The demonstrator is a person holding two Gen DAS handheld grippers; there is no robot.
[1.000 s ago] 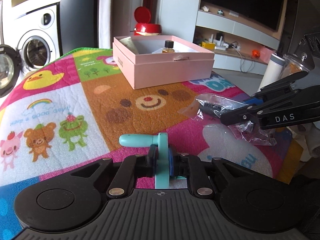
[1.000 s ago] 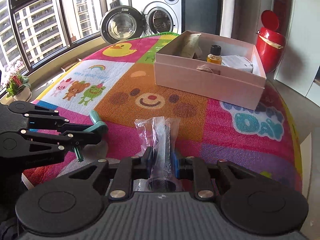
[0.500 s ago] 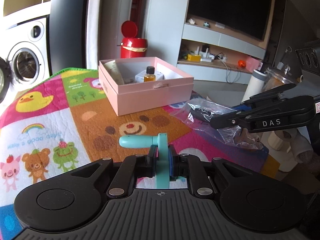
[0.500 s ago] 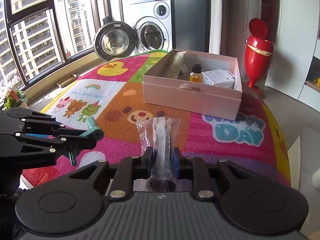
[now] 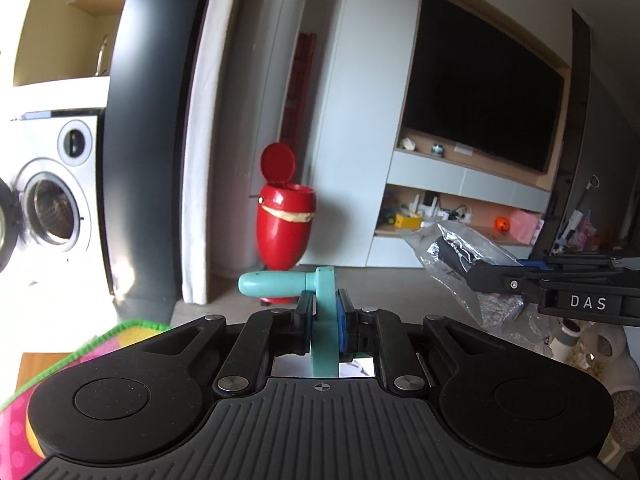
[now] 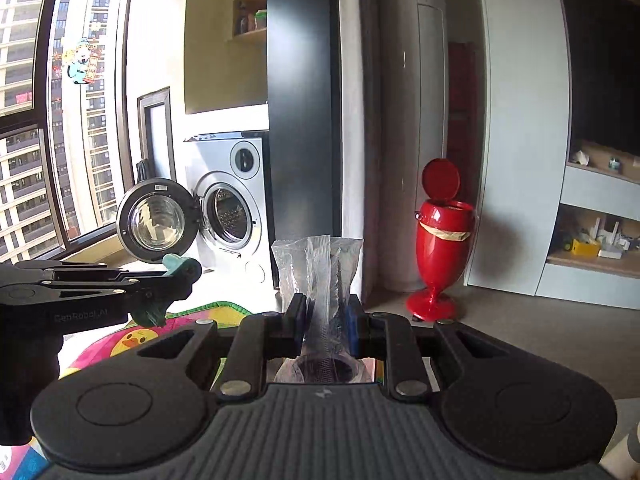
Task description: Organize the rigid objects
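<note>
My left gripper [image 5: 323, 314] is shut on a teal plastic tool [image 5: 288, 286] with a rounded handle that sticks out to the left; it also shows in the right wrist view [image 6: 176, 270]. My right gripper [image 6: 325, 314] is shut on a clear plastic bag with a dark part inside [image 6: 320, 276]; the bag also shows in the left wrist view [image 5: 460, 256]. Both grippers are raised high and level, side by side. The pink box is hidden below both views.
Only a corner of the colourful cartoon mat shows at lower left [image 5: 24, 396] [image 6: 132, 340]. Beyond stand a red open-lid bin [image 5: 286, 232], a washing machine with its door open [image 6: 224, 212], a TV wall with shelves [image 5: 480, 112] and a window [image 6: 36, 120].
Both grippers have risen and tilted up with their objects held. The mat and the pink box have dropped out of view; the room behind now fills both views.
</note>
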